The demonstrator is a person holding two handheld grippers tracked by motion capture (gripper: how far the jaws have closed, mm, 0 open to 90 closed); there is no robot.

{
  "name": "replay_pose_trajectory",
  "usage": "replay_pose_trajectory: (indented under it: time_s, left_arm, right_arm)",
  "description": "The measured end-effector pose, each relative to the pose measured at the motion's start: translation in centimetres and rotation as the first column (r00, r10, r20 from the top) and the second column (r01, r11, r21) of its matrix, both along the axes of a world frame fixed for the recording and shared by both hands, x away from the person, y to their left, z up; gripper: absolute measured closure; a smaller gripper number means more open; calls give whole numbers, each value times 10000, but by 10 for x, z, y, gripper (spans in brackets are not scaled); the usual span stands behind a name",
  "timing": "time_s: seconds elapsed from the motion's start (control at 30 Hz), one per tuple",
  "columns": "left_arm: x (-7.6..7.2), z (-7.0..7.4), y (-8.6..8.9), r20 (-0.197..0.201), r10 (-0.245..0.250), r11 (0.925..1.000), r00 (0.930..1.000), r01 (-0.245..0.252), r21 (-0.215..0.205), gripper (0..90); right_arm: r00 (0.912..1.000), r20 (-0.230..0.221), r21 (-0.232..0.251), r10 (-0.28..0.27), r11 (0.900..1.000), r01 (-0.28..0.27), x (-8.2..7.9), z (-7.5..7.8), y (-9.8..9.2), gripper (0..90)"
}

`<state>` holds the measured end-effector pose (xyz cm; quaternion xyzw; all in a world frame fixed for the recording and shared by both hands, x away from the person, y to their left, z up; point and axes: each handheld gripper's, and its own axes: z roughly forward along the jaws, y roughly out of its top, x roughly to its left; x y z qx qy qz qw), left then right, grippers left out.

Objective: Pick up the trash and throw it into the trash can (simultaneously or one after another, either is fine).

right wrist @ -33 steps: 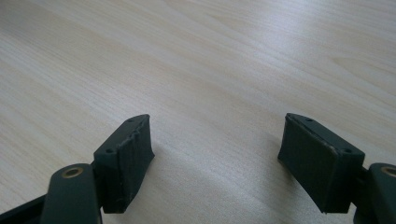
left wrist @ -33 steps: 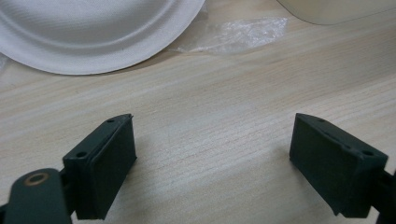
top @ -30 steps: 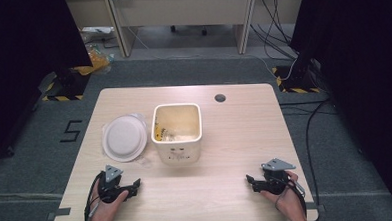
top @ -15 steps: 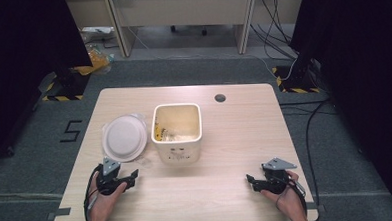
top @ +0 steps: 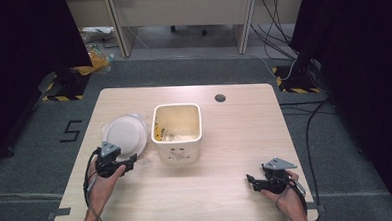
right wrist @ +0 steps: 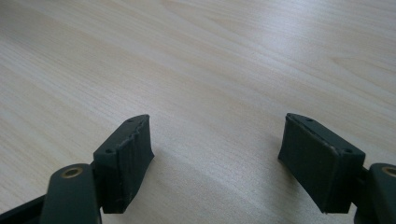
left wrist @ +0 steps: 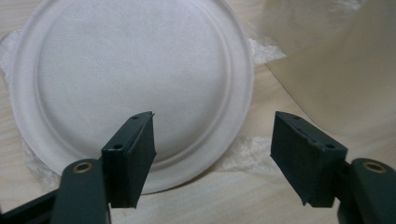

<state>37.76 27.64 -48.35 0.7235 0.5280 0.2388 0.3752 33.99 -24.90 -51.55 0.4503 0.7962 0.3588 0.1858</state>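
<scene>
A white paper plate [top: 125,136] lies on crinkled clear wrap at the left of the table. A cream square bin [top: 178,152] with some scraps inside stands to its right. My left gripper [top: 132,160] hovers at the plate's near edge. In the left gripper view the plate [left wrist: 130,84] lies just beyond the left gripper [left wrist: 212,154], and the bin wall [left wrist: 345,70] rises at the right. Its jaws have just been closing; they stand apart with nothing between them. My right gripper [top: 250,180] rests open near the front right, over bare wood in the right gripper view [right wrist: 217,158].
The light wooden table [top: 235,134] has a round cable hole [top: 220,98] near its far edge. Clear wrap [left wrist: 243,156] sticks out from under the plate towards the bin. Dark curtains flank the table, with cables on the floor at the right.
My left hand has moved away from the front edge towards the plate and risen a little. The right hand has stayed where it was.
</scene>
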Motion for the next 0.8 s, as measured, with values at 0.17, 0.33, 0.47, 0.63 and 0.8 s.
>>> replay_pose_trajectory:
  time_s: [0.17,0.33,0.47,0.63,0.8]
  left_arm:
    - [19,3,6,-152,257,9994,9996,-260,-232,205]
    - [36,10,10,-211,449,9986,9988,-455,-287,170]
    - [49,15,11,-187,552,9978,9983,-558,-352,158]
    - [62,19,8,-253,592,9978,9979,-599,-280,156]
    - [76,23,7,-334,654,9976,9973,-661,-184,156]
  right_arm:
    - [10000,-7,7,-10,10000,10,0,0,0,251]
    - [10000,-16,32,-5,10000,5,0,0,0,251]
    - [10000,-19,38,-4,10000,4,0,0,0,251]
    - [10000,-14,57,-6,10000,6,0,0,0,251]
    - [10000,-17,59,8,10000,-8,0,0,-1,250]
